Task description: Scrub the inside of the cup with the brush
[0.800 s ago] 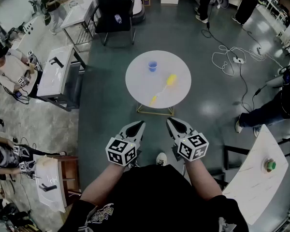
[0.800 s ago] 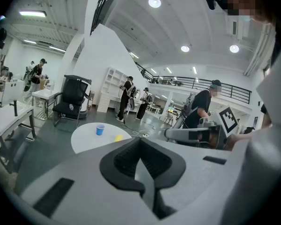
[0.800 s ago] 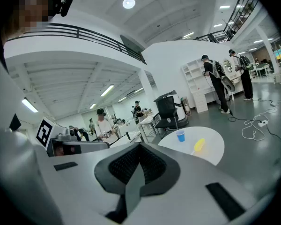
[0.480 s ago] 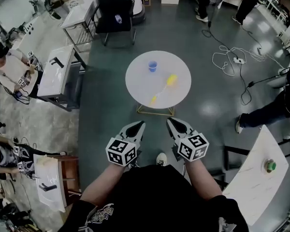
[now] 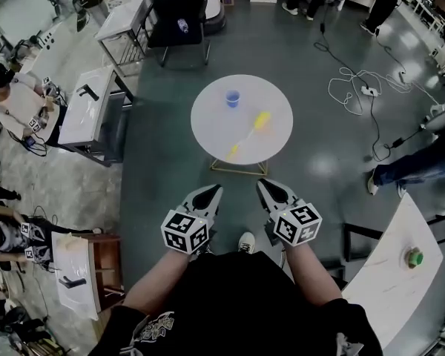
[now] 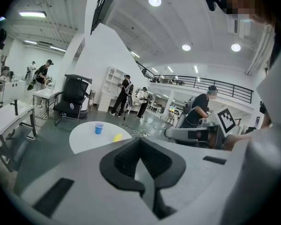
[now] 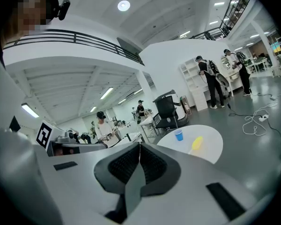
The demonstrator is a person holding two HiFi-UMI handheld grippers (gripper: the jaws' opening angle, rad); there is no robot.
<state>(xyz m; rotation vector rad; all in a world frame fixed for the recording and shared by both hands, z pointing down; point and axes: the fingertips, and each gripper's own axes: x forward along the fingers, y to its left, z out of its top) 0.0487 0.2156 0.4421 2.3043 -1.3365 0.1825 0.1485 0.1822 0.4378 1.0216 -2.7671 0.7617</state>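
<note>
Cup (image 5: 233,99) blue, upright; brush (image 5: 256,125) yellow, flat; left tool (image 5: 216,189), right tool (image 5: 260,185) closed, empty.

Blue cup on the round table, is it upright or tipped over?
Upright: the blue cup stands mouth up on the table, apart from the brush.

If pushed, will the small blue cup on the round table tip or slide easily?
The blue cup looks small and open-topped, probably light, so it may tip or slide. It stands upright on the smooth white table, which likely gives little grip.
</note>
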